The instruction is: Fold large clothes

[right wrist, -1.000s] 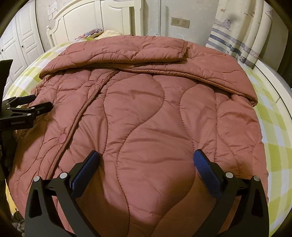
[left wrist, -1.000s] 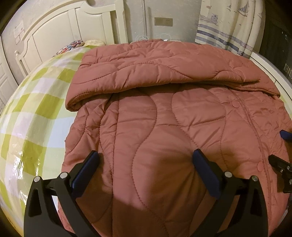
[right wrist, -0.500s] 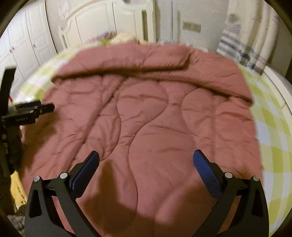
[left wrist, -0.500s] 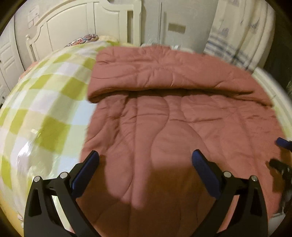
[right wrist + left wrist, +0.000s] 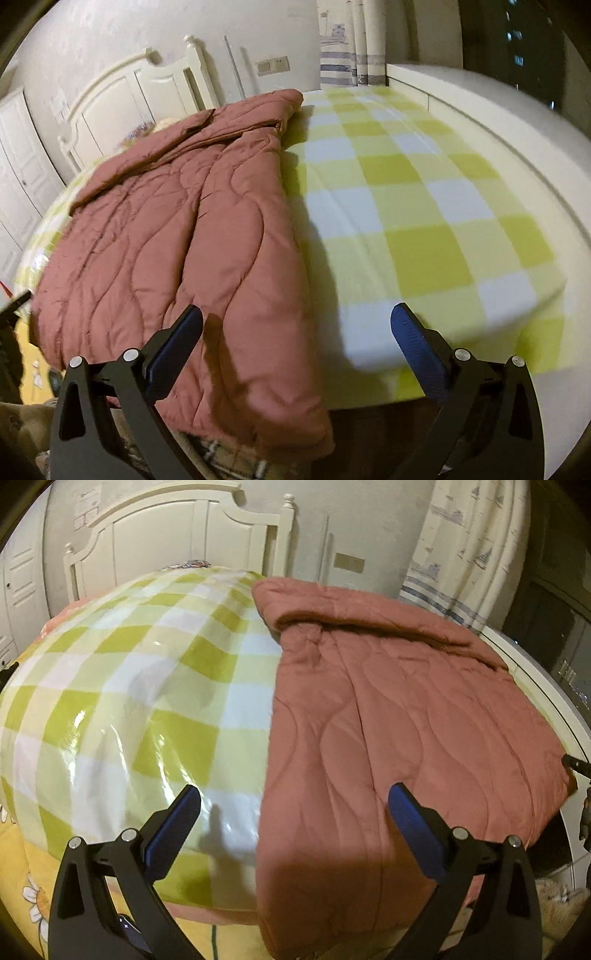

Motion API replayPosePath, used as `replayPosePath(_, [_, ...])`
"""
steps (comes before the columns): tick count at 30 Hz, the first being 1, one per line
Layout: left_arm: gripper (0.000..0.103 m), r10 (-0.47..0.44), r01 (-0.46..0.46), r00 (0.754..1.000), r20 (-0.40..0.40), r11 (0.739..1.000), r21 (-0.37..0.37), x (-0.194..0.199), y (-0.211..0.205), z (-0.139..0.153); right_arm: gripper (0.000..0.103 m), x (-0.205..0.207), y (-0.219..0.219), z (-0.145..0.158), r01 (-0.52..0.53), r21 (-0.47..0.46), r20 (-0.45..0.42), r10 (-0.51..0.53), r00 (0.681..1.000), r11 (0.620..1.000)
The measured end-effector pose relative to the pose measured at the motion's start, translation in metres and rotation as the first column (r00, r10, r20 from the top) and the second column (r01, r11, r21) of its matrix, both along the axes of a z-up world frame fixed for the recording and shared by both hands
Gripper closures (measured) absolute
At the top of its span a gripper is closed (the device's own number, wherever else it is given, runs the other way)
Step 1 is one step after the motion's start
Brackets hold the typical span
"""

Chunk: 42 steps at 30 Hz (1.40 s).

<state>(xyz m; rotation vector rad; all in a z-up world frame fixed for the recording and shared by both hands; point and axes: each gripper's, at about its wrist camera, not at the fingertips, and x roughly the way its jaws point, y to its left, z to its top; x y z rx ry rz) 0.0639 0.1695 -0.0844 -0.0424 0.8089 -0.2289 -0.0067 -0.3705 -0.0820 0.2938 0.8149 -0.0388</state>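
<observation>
The coat (image 5: 406, 709) lies flat on the bed (image 5: 122, 686), a quilted pink garment spread over the green-and-white check cover, its near hem hanging a little over the bed's front edge. Its far end is already turned down on itself, a thick roll of fabric lying across the top near the headboard (image 5: 184, 542) (whether that is the hood, the sleeves or a first fold I cannot tell). So the fold looks begun but far from finished: the long body is still a single wide layer, and I judge at least one more fold, lengthwise or across, remains. The left gripper (image 5: 291, 827) hangs above the coat's left edge, fingers spread wide and grasping nothing, one finger (image 5: 173, 827) over bare cover and the other over fabric. The right gripper (image 5: 295, 347) mirrors it at the coat's right edge, fingers likewise released and empty. Both seem poised to take the side edges. No containers show in either view; nothing here holds anything but the bed itself, which carries the coat and a patterned pillow (image 5: 188, 564) at the head
</observation>
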Motion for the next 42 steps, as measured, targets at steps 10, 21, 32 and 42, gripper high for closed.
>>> replayPosePath(10, [0.011, -0.027, 0.027, 1.000, -0.001, 1.000, 0.011, -0.016, -0.013, -0.015, 0.034, -0.011, 0.027, -0.004, -0.074, -0.049, 0.040, 0.076, 0.996, 0.996])
replayPosePath(21, [0.068, -0.136, 0.121, 0.985, -0.103, 0.983, -0.141, -0.029, -0.014, -0.029, 0.083, -0.030, 0.038, -0.010, -0.147, 0.046, 0.053, 0.145, 0.988, 0.988])
replayPosePath(32, [0.093, -0.198, 0.266, 0.962, 0.187, 0.825, -0.498, -0.072, 0.027, 0.056, 0.088, -0.072, 0.027, 0.054, -0.282, 0.329, 0.390, 0.142, 0.910, 0.901])
replayPosePath(42, [0.093, -0.133, 0.376, 0.908, 0.397, 0.677, -0.633, -0.108, 0.069, 0.125, 0.088, -0.118, 0.025, 0.142, -0.380, 0.223, 0.646, 0.156, 0.747, 0.898])
